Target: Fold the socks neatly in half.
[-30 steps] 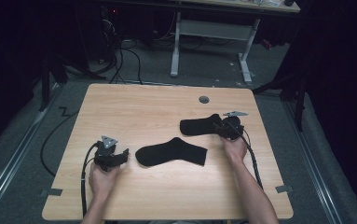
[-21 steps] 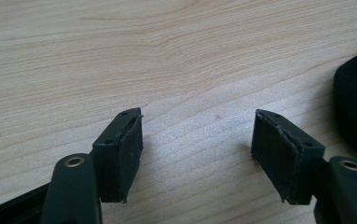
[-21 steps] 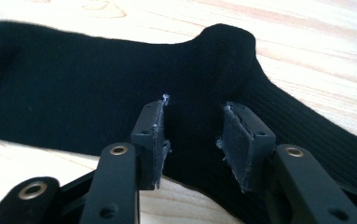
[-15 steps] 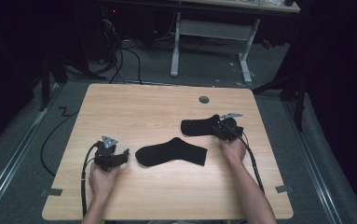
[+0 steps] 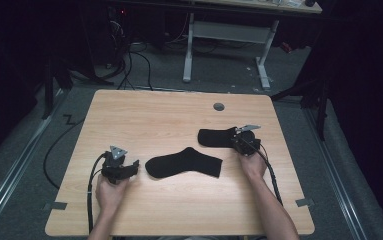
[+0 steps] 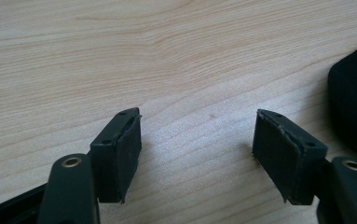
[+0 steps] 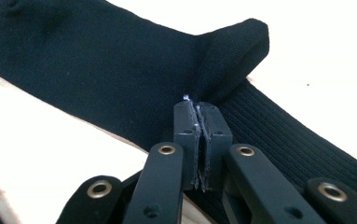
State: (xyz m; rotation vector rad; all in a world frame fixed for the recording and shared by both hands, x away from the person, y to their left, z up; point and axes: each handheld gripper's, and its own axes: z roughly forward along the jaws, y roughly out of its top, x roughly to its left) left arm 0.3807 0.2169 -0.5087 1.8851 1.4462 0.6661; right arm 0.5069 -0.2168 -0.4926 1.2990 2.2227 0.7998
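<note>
Black sock [image 5: 218,136] | long axis left-right | heel in R claw [image 5: 237,141], just closed

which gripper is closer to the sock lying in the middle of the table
Left. The left gripper sits open just beside the middle sock, while the right gripper is farther off, shut on the other sock.

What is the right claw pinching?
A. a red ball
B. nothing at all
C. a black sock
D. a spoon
C: in the right gripper view the right claw has its jaws closed together on a fold of the black sock, which puckers up where they pinch it; they have just been closing on it.
</note>
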